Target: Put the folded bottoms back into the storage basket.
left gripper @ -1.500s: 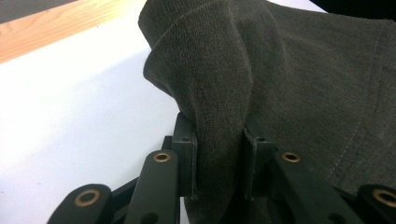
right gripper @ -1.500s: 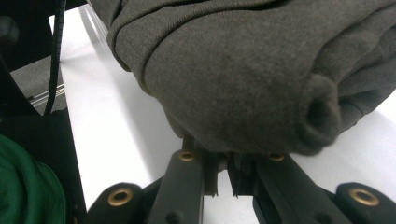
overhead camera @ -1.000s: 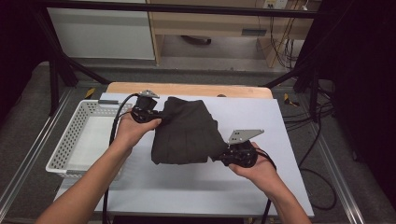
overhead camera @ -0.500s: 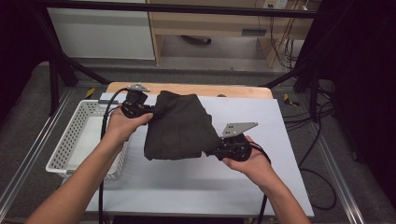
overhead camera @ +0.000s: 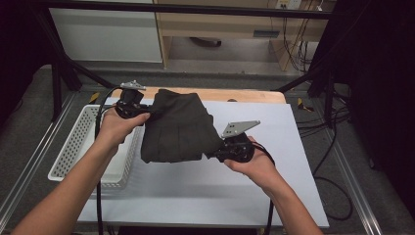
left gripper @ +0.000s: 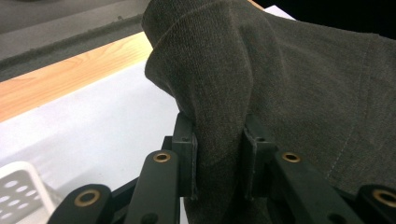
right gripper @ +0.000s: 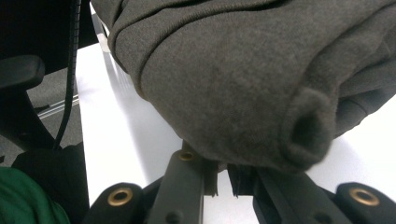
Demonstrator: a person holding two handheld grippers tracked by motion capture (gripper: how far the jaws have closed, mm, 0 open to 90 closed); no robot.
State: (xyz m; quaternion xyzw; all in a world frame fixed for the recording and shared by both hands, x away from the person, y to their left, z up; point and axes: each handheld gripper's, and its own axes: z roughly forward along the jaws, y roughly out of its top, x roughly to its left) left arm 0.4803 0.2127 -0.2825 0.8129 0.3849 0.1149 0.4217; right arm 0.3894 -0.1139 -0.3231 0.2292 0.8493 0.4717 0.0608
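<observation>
A folded dark grey garment (overhead camera: 178,128) hangs lifted above the white table (overhead camera: 205,191), stretched between both grippers, just right of the white perforated basket (overhead camera: 78,147). The left gripper (overhead camera: 147,113) is clamped on a fold at the garment's far left corner, nearest the basket's far end; its own view shows cloth pinched between the pads (left gripper: 187,154). The right gripper (overhead camera: 215,152) pinches the garment's near right edge, well away from the basket. What the basket holds cannot be told; its visible floor looks bare.
</observation>
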